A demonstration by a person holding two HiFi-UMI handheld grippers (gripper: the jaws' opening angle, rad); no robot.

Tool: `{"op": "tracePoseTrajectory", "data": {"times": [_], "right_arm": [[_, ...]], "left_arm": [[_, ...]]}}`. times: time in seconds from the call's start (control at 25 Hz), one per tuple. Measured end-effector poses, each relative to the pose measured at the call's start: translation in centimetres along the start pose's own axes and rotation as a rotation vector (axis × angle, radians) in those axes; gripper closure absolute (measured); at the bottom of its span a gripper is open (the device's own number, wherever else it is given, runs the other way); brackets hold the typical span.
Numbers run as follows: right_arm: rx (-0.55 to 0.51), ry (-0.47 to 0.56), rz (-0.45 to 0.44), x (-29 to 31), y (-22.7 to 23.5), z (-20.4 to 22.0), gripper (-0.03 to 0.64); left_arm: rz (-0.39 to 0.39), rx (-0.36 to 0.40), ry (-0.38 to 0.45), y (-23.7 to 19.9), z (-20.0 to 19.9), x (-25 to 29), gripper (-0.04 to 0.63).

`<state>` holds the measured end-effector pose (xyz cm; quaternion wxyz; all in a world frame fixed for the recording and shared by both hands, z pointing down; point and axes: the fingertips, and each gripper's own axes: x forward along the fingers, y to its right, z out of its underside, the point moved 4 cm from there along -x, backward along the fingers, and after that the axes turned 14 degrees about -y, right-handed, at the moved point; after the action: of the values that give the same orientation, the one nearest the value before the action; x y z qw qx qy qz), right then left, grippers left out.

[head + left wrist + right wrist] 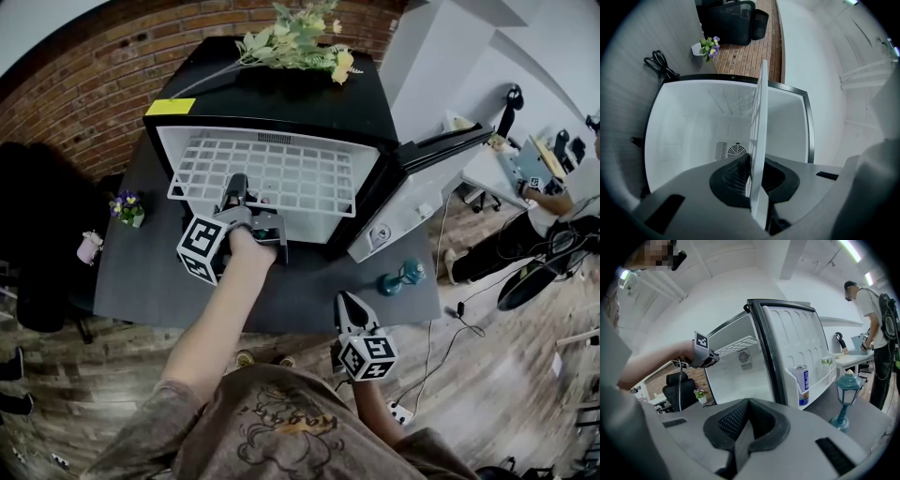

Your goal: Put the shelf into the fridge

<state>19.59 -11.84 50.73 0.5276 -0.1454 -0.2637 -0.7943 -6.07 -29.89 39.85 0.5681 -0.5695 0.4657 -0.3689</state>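
Note:
A white wire shelf [272, 176] lies level, partly inside the open black mini fridge [291, 103] on the dark table. My left gripper [234, 187] is shut on the shelf's front edge. In the left gripper view the shelf [758, 140] runs edge-on from between the jaws into the white fridge cavity [693, 136]. My right gripper [349, 307] hangs low near the table's front edge, shut with nothing between its jaws. In the right gripper view the fridge [754, 357], the shelf [737, 346] and the left gripper [712, 359] show from the side.
The fridge door [412, 187] stands open to the right, with a can [802, 385] in its rack. A teal lantern [401, 277] stands on the table [150, 281] by the door. Flowers [300, 42] lie on top of the fridge. A small flower pot [128, 208] sits left. A person [874, 319] stands at a desk far right.

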Motion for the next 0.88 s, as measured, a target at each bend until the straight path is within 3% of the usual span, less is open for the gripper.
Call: {"op": "tracePoseTrajectory", "data": {"times": [0.88], "right_arm": [[0.012,-0.005,0.018,1.2,0.3,-0.4,0.620]], "left_arm": [[-0.007,0.007,-0.005,-0.3,-1.0,3.9,0.548]]}}
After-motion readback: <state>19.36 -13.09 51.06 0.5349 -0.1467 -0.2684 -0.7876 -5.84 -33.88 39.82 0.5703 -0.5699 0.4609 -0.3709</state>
